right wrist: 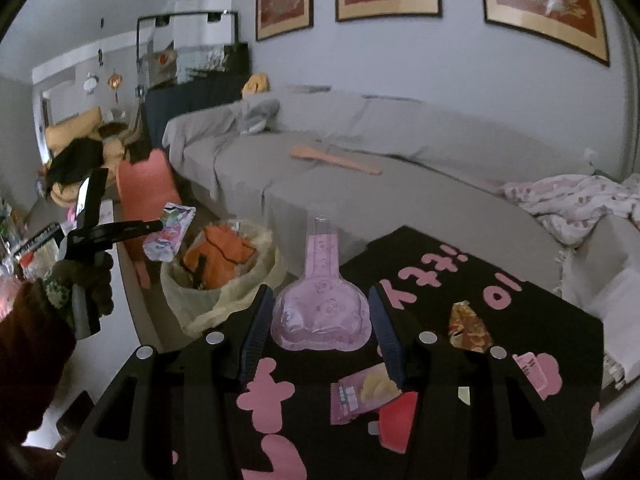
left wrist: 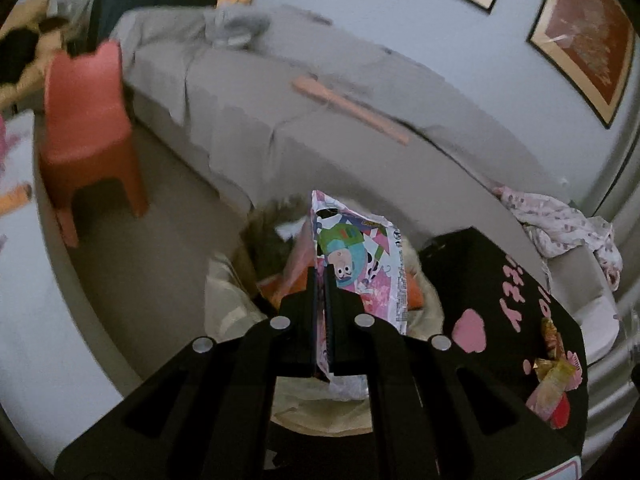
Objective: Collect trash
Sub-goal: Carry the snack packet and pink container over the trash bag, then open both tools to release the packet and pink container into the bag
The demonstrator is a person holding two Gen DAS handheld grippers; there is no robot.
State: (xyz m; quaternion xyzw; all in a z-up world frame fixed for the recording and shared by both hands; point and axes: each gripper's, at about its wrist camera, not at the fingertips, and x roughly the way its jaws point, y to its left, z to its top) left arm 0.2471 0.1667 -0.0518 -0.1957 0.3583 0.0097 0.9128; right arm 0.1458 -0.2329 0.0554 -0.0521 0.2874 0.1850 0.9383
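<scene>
In the left wrist view my left gripper (left wrist: pixel 320 276) is shut on a colourful cartoon-printed wrapper (left wrist: pixel 356 256), held upright over a cream trash bag (left wrist: pixel 226 300) with orange rubbish inside. The right wrist view shows that left gripper (right wrist: pixel 160 224) with the wrapper (right wrist: pixel 170 232) just left of the bag (right wrist: pixel 216 300). My right gripper (right wrist: pixel 319 290) holds a clear pink bottle-shaped plastic shell (right wrist: pixel 320 308) between its fingers, above the black table (right wrist: pixel 540 320). A pink snack packet (right wrist: pixel 360 392), a red scrap (right wrist: pixel 400 420) and a gold wrapper (right wrist: pixel 468 328) lie on the table.
A grey sofa (right wrist: pixel 360 152) runs behind the table, with a wooden stick (right wrist: pixel 336 158) and a pink patterned blanket (right wrist: pixel 572 200) on it. A coral child's chair (left wrist: pixel 88 120) stands on the floor left of the bag. A gloved hand (right wrist: pixel 84 284) grips the left tool.
</scene>
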